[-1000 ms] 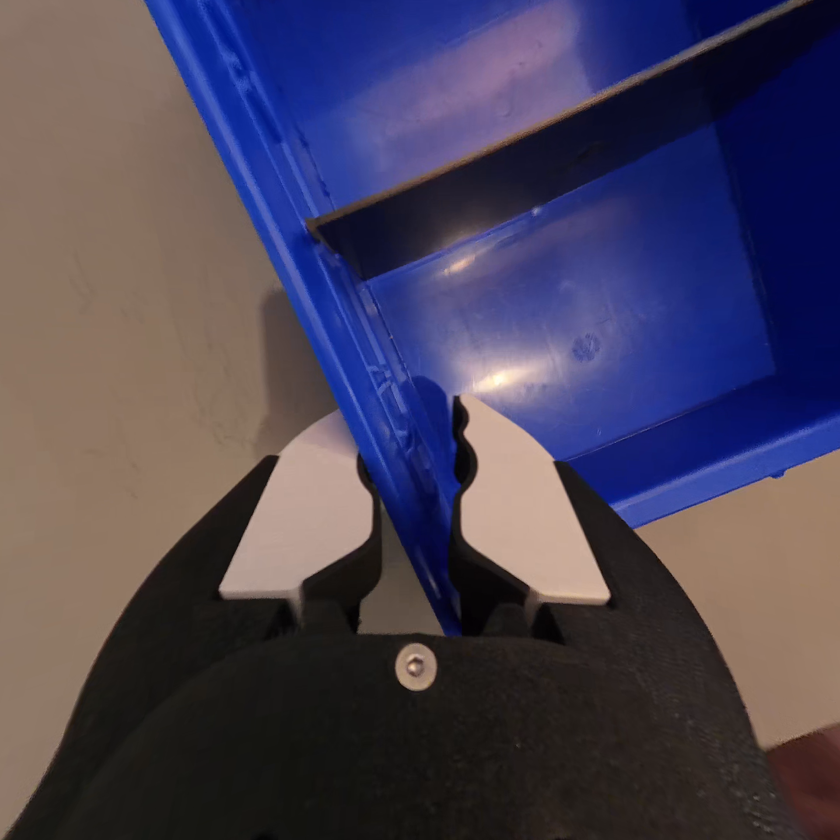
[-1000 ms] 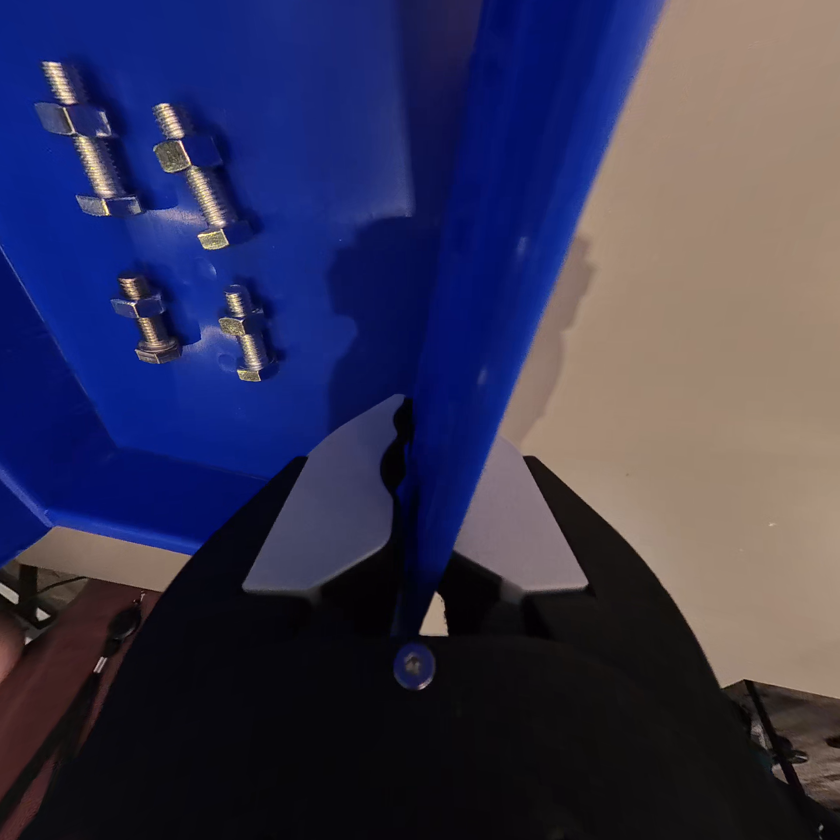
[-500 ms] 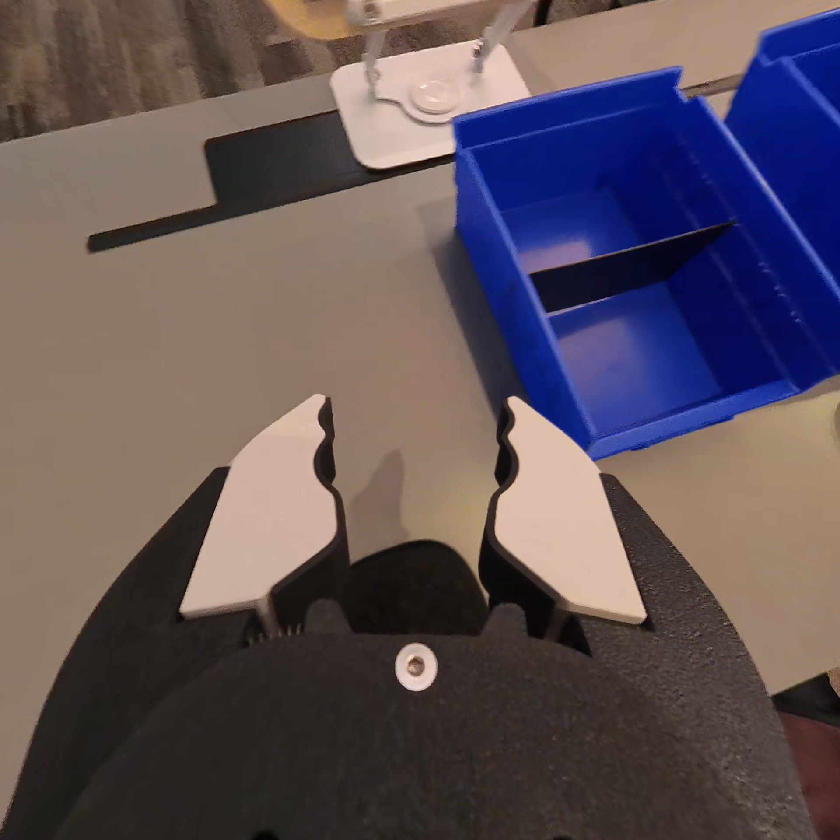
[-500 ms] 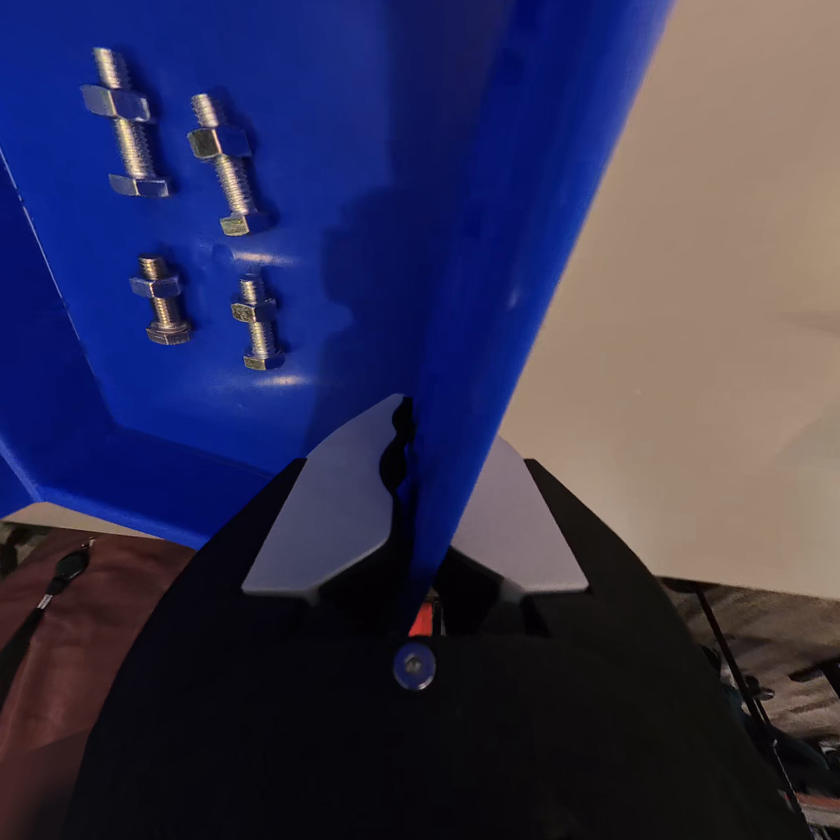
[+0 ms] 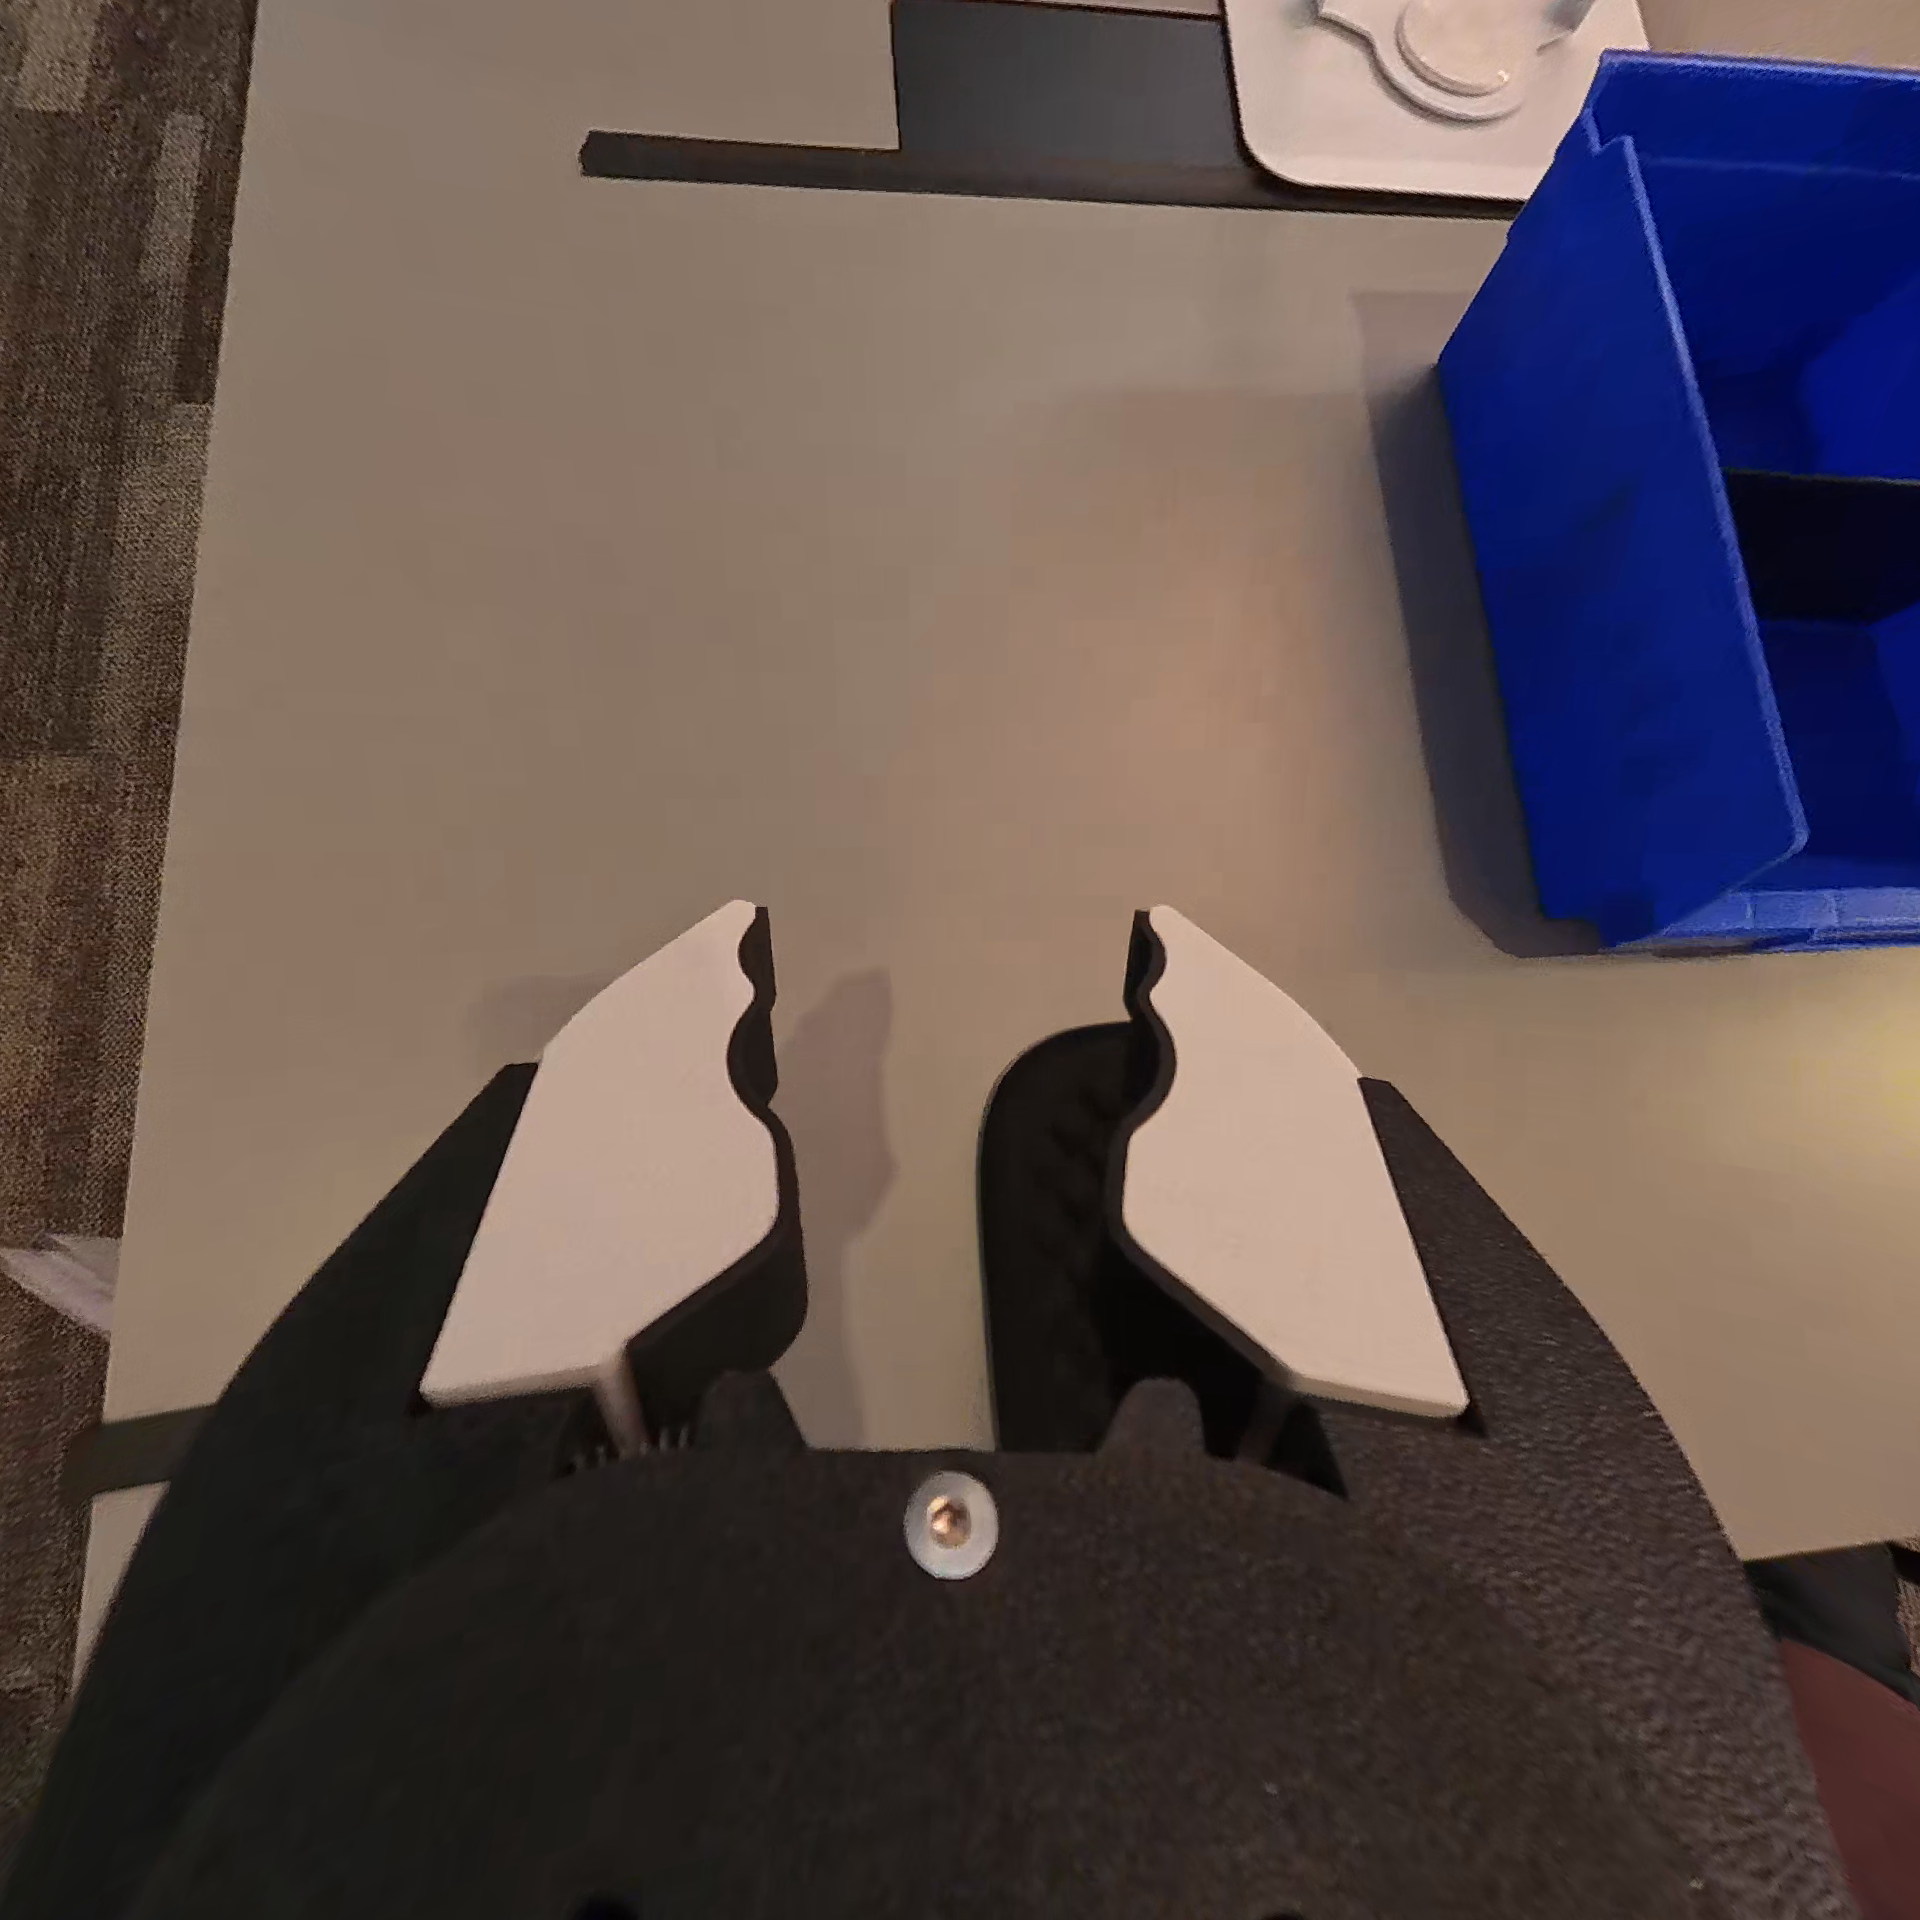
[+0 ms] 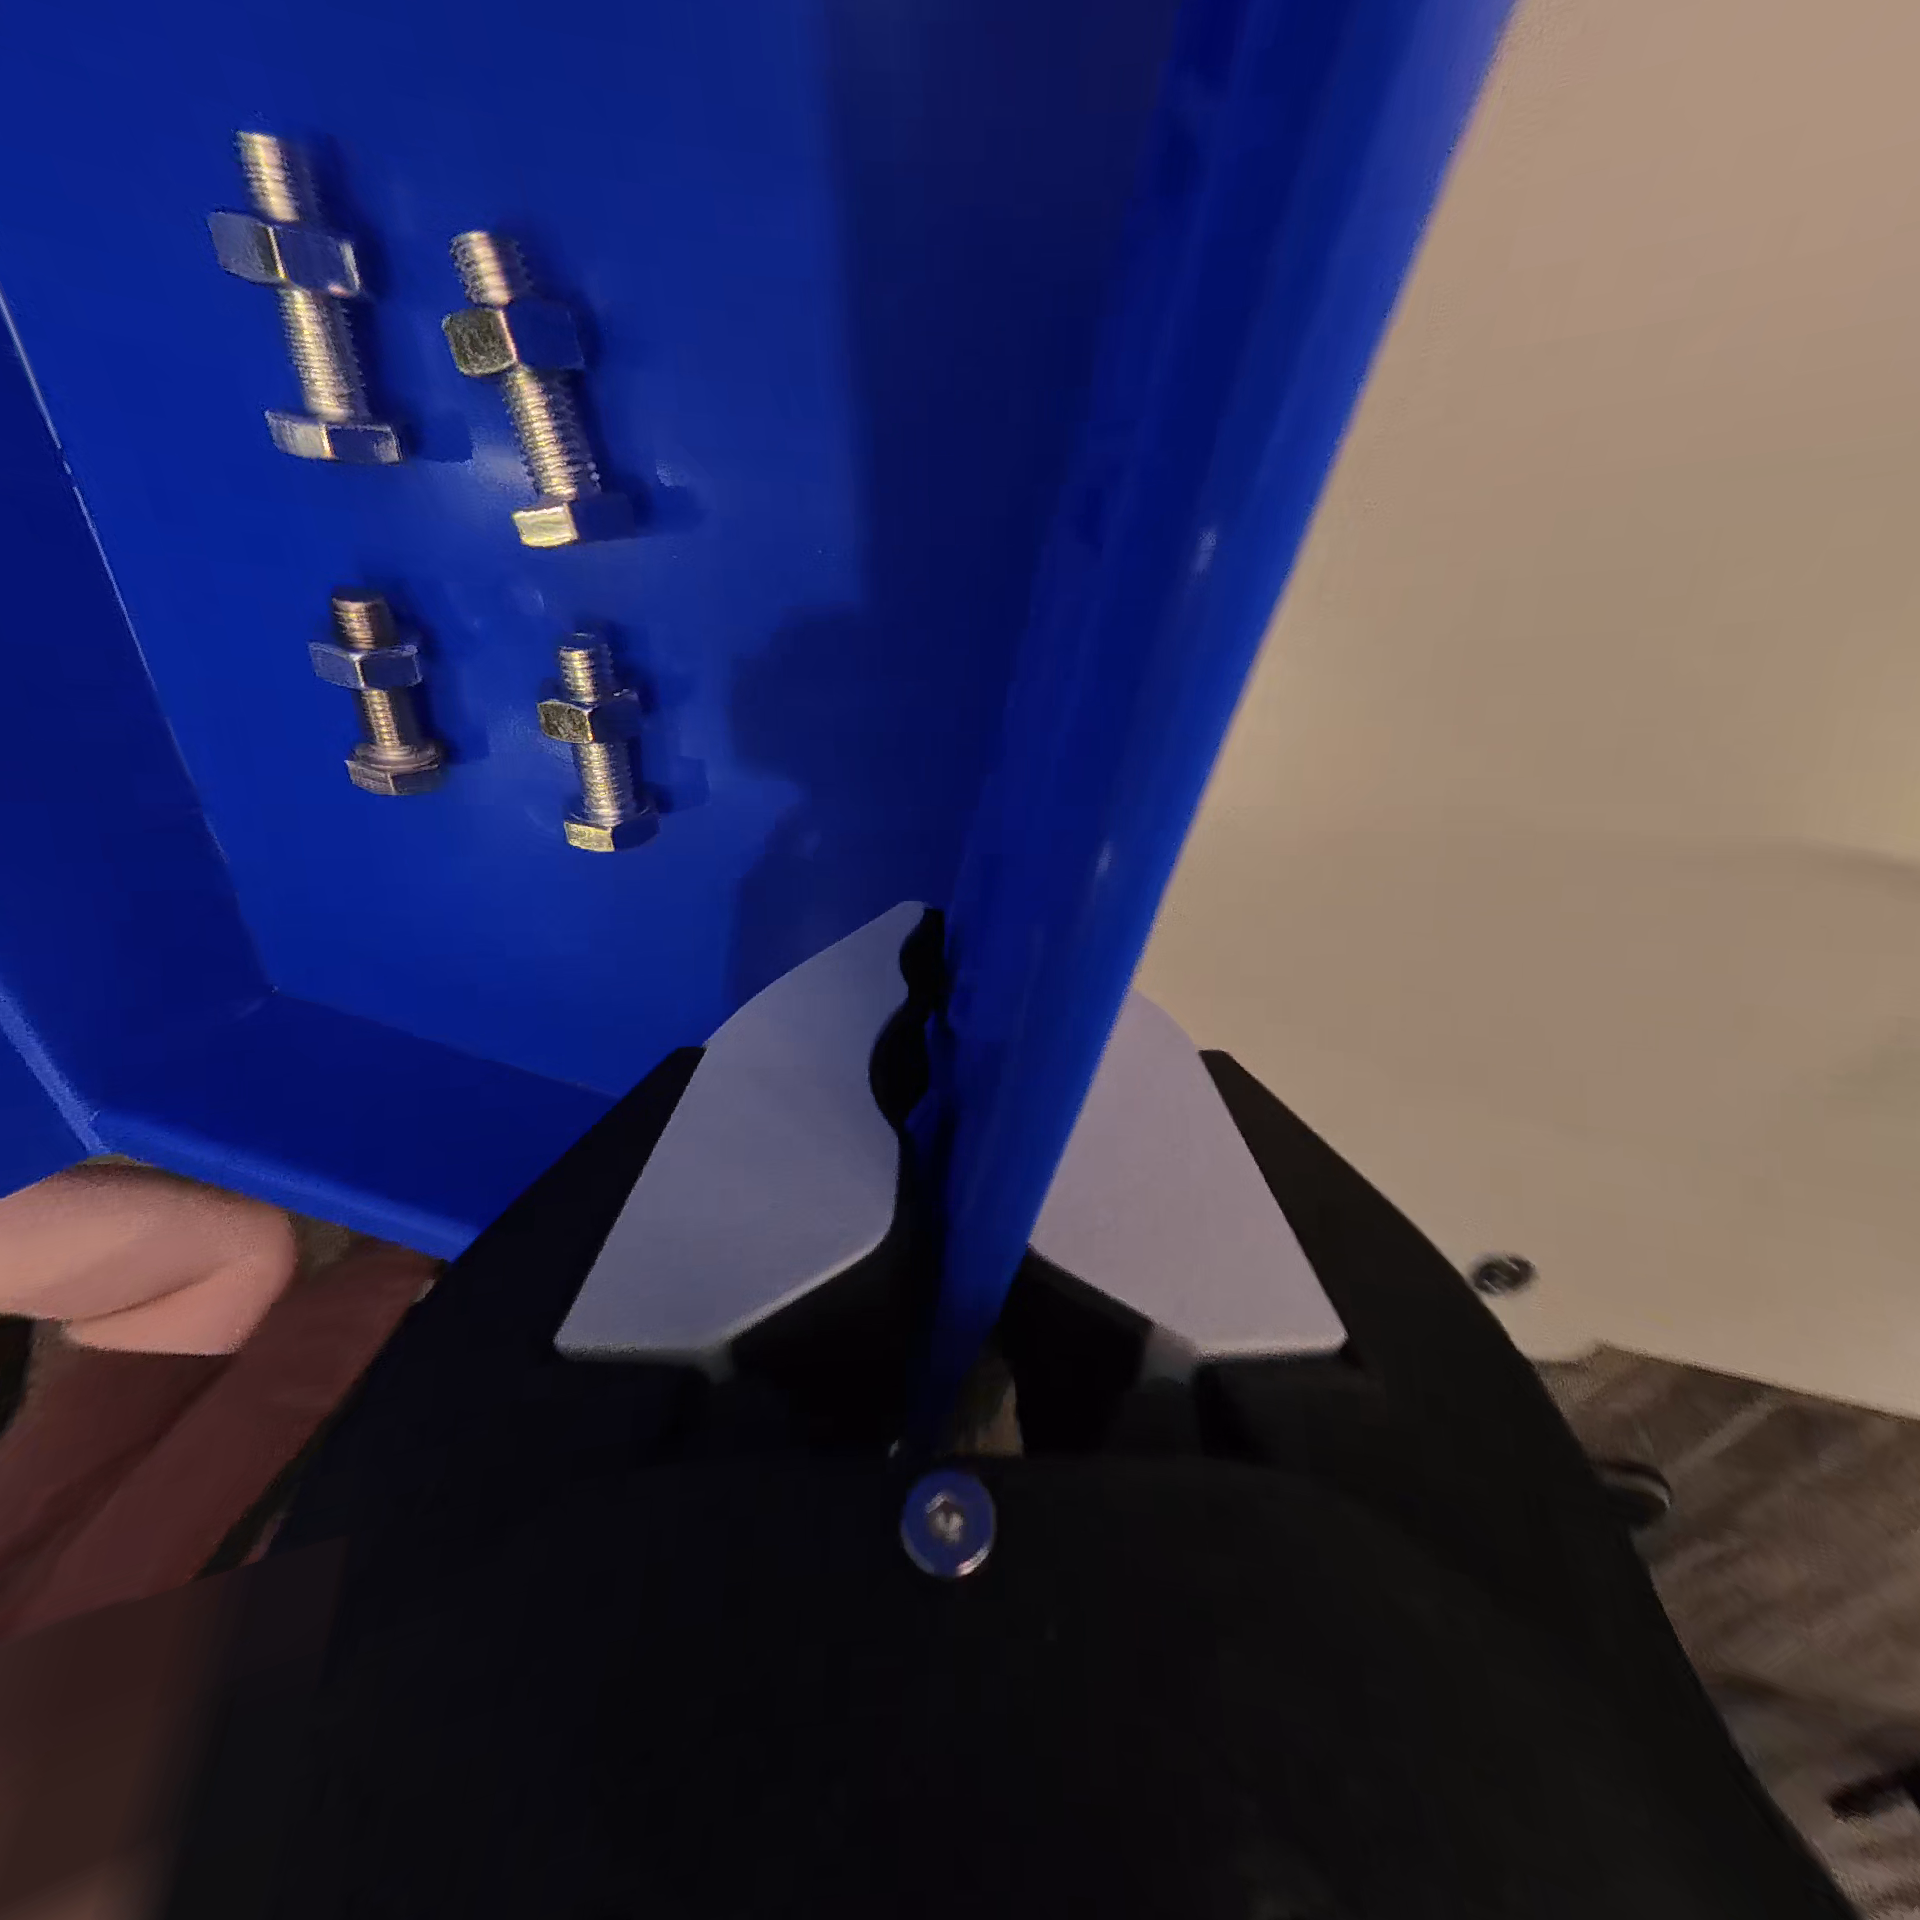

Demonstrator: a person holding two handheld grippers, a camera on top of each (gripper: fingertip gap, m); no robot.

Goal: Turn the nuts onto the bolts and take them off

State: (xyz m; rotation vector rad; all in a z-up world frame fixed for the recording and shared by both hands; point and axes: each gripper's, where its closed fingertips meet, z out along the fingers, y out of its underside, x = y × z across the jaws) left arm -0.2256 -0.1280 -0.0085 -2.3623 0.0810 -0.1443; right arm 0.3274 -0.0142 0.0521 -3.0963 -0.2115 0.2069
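table: plain grey-beige top (image 5: 831, 582), a black strip (image 5: 935, 171) set into it near the far edge, a white plate (image 5: 1340, 114) with a round clear disc at the far right corner
floor: mottled brown-grey carpet (image 5: 94, 520) left of the table; same carpet shows low right in the right wrist view
divided bin: blue plastic bin (image 5: 1600, 623) on the table at right in the left wrist view, a dark divider (image 5: 1818, 540) across it; what shows of both compartments holds nothing
bolt bin: second blue bin (image 6: 831, 520), seen from close above in the right wrist view; near corner hangs past the table edge, a person's finger (image 6: 135, 1257) just beneath it
bolts: four silver bolts lying on the bin floor, each with a hex nut threaded on the shank, heads toward camera
long pair: far row, left one (image 6: 307, 332) and right one (image 6: 540, 405), nuts near the thread ends
short pair: near row, left one (image 6: 379, 707) and right one (image 6: 603, 748), nuts about mid-shank
spacing: all four apart, none touching; slight motion blur
left gripper: (image 5: 951, 925) over bare table, well left of the divided bin, pointing down at the top; jaws wide apart, holding nothing
right gripper: (image 6: 966, 935) jaws clamped on the bolt bin's right side wall (image 6: 1143, 623), one finger (image 6: 790, 1122) inside, the other outside
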